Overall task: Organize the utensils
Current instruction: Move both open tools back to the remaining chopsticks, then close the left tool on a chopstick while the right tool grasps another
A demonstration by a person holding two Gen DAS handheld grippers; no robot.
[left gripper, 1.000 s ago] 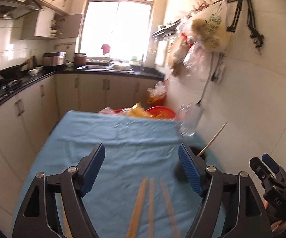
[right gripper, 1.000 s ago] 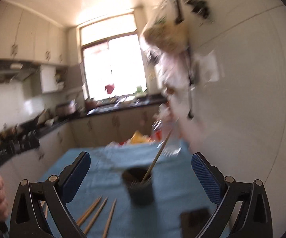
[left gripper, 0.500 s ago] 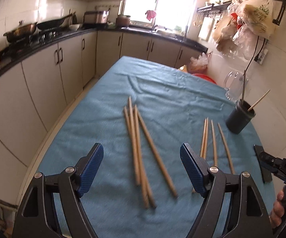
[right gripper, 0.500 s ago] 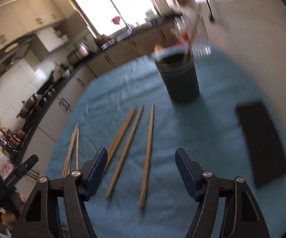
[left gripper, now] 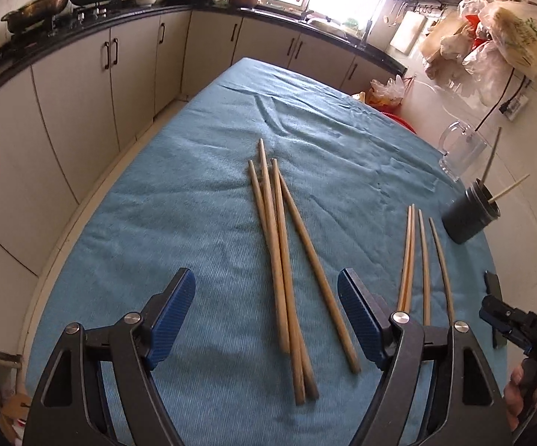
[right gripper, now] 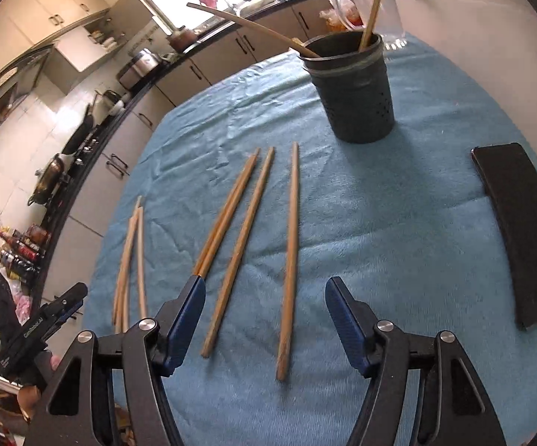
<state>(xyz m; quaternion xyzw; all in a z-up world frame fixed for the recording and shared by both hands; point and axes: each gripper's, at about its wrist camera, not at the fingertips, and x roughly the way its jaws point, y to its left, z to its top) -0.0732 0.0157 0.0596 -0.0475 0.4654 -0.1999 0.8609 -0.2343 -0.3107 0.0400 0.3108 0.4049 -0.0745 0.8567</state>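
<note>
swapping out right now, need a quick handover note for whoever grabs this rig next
Left gripper: open, empty, over the left bunch of chopsticks.
Right gripper: open, empty; its jaws have just been closing, with two of the right group of chopsticks lying between them, not gripped.
Dark holder stands upright on the blue cloth, with two sticks in it.
Done: those two.
Left: both loose groups into the holder.
</note>
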